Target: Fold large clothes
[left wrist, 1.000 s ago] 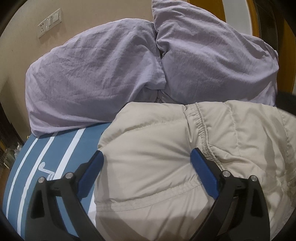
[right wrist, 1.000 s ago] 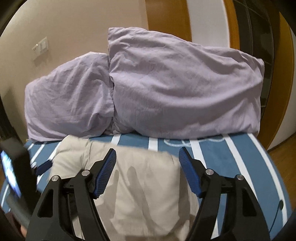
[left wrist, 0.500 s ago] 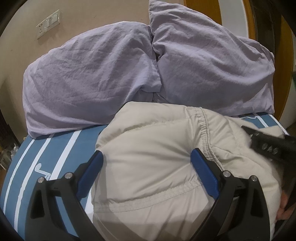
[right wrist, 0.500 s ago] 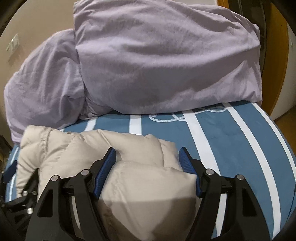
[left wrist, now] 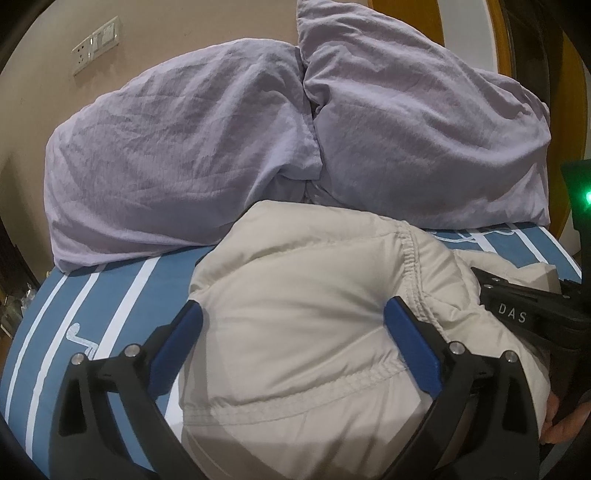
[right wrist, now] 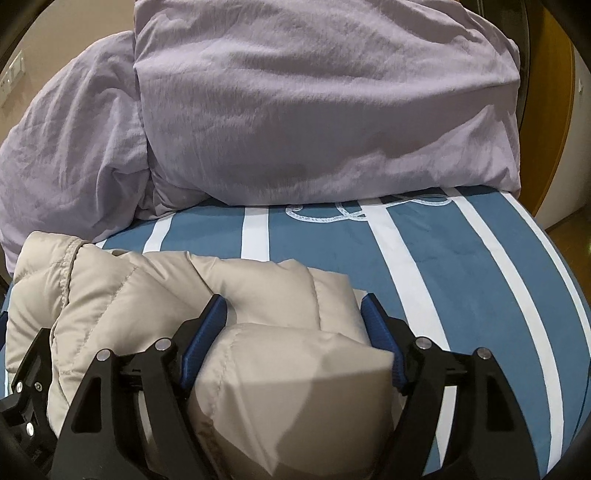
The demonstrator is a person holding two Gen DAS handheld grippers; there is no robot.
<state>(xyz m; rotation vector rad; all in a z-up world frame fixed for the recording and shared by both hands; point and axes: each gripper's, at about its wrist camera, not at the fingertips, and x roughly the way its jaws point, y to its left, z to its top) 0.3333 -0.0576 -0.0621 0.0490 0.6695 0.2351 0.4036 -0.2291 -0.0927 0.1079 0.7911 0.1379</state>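
Note:
A beige quilted puffer jacket (left wrist: 306,295) lies bundled on the blue striped bed; it also shows in the right wrist view (right wrist: 155,291). My left gripper (left wrist: 295,325) is open, its blue pads wide apart over the jacket's elastic hem. My right gripper (right wrist: 295,317) is open, its blue pads on either side of a puffed fold of the jacket, low against it. The right gripper's black body (left wrist: 528,314) shows at the right of the left wrist view.
Two lilac pillows (left wrist: 177,155) (right wrist: 321,103) lean against the wall behind the jacket. The blue bedspread with white stripes (right wrist: 461,266) extends right to the bed's edge. A wall switch plate (left wrist: 96,44) and a wooden door frame (left wrist: 498,33) are behind.
My right gripper moved forward and down onto the jacket, which now bulges between its pads. The right gripper came into the left wrist view. My left gripper barely moved.

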